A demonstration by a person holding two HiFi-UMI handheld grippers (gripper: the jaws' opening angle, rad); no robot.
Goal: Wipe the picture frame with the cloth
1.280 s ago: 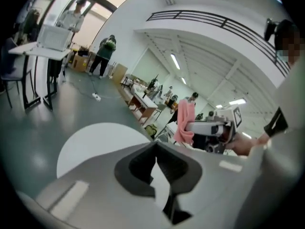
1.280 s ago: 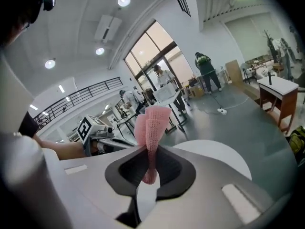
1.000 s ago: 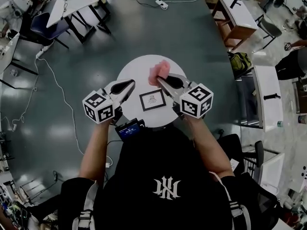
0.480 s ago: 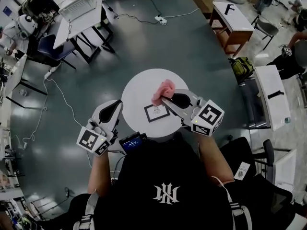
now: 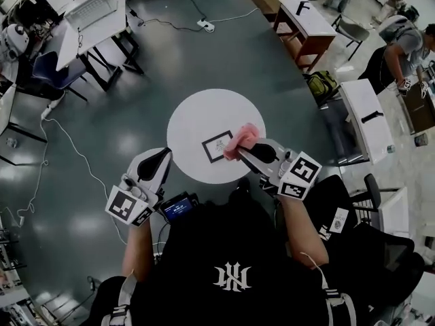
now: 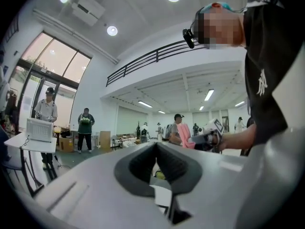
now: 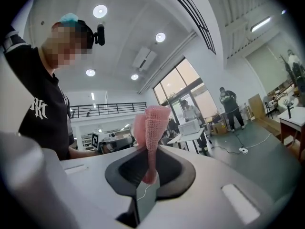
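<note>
Grey glossy floor (image 5: 272, 73) all round. Round white bench (image 5: 194, 117) stood mid-view, with the person (image 5: 231, 263) in a black shirt at its 6 o'clock. A desk (image 5: 92, 12) with an open laptop lay off at 11 o'clock. A bystander (image 5: 397, 43) bent over at 2 o'clock.

The left tool (image 5: 163, 158) hung at the bench's 8 o'clock rim, well apart from the frame (image 5: 216, 146). Its own view showed the jaws pressed together with nothing between them: clenched, empty.

The right tool (image 5: 239, 152) reached in from 4 o'clock, over the bench. Its jaws were clamped on the cloth (image 5: 242, 140). Its own view showed the pink knit pinched at the base and standing up out of the jaws.

A small lit screen (image 5: 179, 207) sat at the person's chest, between the two arms.

The frame had a dark border and a pale centre. It lay flat on the bench, just toward 6 o'clock of centre, turned slightly askew.

The cloth was pink and bunched, at the frame's 3 o'clock, covering that edge in the head view. Whether it pressed on the frame could not be told.
</note>
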